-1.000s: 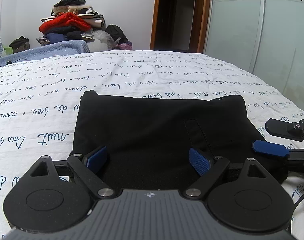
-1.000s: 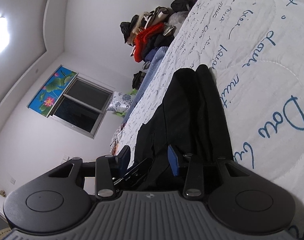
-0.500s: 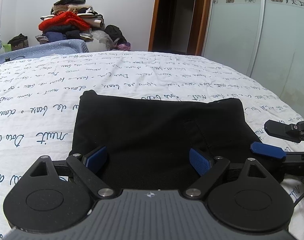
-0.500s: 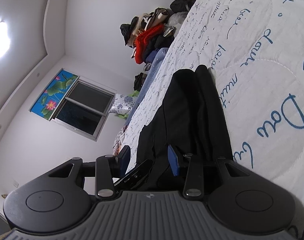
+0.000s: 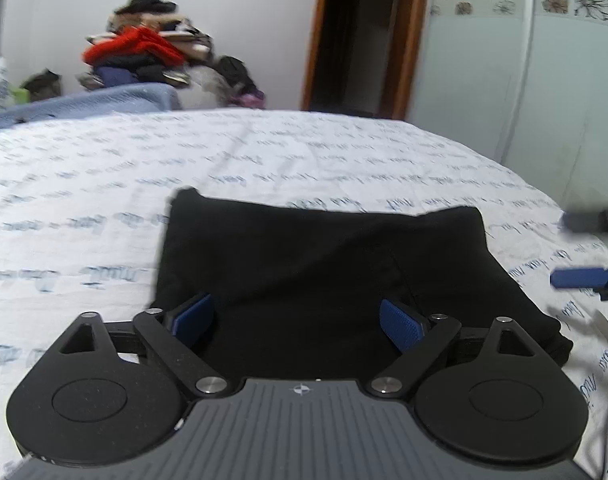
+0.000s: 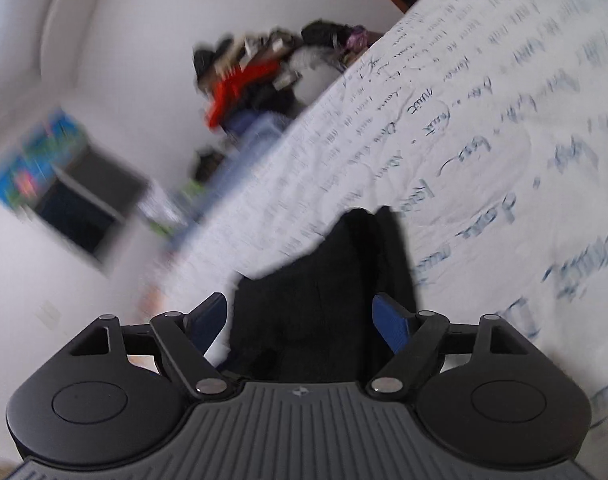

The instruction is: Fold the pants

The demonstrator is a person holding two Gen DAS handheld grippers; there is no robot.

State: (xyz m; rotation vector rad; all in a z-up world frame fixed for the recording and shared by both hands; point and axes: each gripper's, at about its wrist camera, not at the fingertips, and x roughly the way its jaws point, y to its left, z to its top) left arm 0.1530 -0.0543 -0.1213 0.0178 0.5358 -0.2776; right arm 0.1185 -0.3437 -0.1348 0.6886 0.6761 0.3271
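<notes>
The black pants (image 5: 323, 264) lie folded into a flat rectangle on the white quilt with blue script (image 5: 104, 184). My left gripper (image 5: 298, 320) is open, low over the near edge of the pants, holding nothing. My right gripper (image 6: 302, 318) is open and empty, off the right end of the pants (image 6: 343, 280); its view is tilted and blurred. Its blue pads also show at the right edge of the left wrist view (image 5: 579, 278), apart from the cloth.
A pile of clothes with a red garment (image 5: 144, 56) stands against the far wall beyond the bed. An open doorway (image 5: 343, 36) and a glass wardrobe door (image 5: 543, 72) are at the back right. A blue blanket (image 5: 84, 102) lies along the bed's far left edge.
My right gripper has opened wider, let go of the pants' right end, and swung away, blurring its view. My left gripper has stayed open and pulled back slightly.
</notes>
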